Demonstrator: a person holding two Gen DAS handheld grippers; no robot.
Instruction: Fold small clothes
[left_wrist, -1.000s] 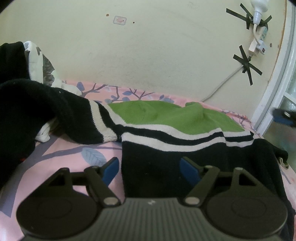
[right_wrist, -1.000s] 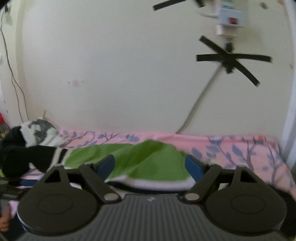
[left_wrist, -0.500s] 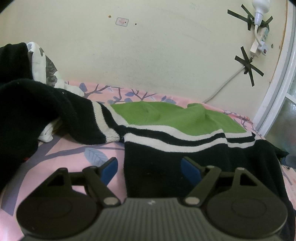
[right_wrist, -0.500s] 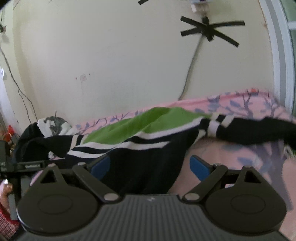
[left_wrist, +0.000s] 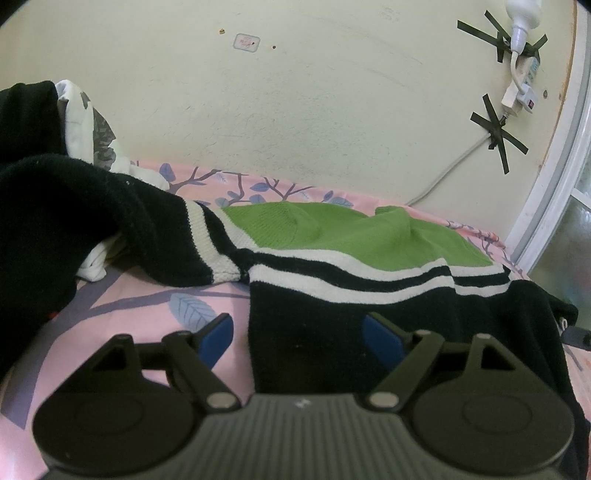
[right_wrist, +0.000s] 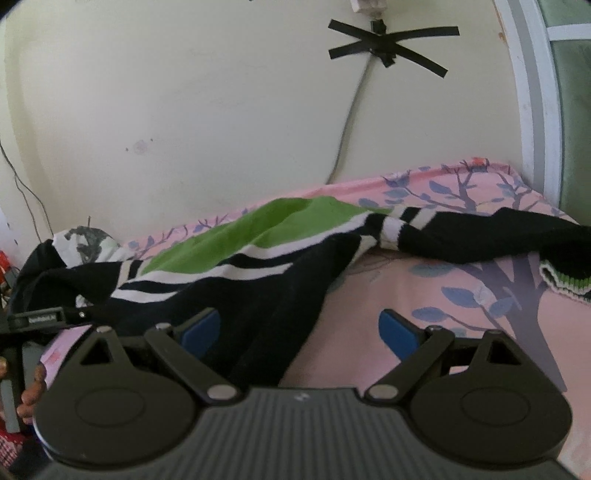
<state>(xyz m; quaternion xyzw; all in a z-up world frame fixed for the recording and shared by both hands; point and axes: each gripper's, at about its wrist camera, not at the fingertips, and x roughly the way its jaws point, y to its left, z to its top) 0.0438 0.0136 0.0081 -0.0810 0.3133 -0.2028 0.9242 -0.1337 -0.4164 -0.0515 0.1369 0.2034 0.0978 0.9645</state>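
Observation:
A small knit sweater, green on top, black below with white stripes, lies spread on a pink bed sheet. Its left sleeve runs off to the left. In the right wrist view the sweater lies left of centre and its right sleeve stretches right, ending in a striped cuff. My left gripper is open and empty over the sweater's lower left hem edge. My right gripper is open and empty over the lower right hem edge.
A pile of black and white clothes sits at the left against the cream wall. A cable and power strip are taped to the wall. A window frame bounds the bed on the right.
The right gripper has swung down and back from the far green part to the sweater's near right hem. The left gripper has barely moved.

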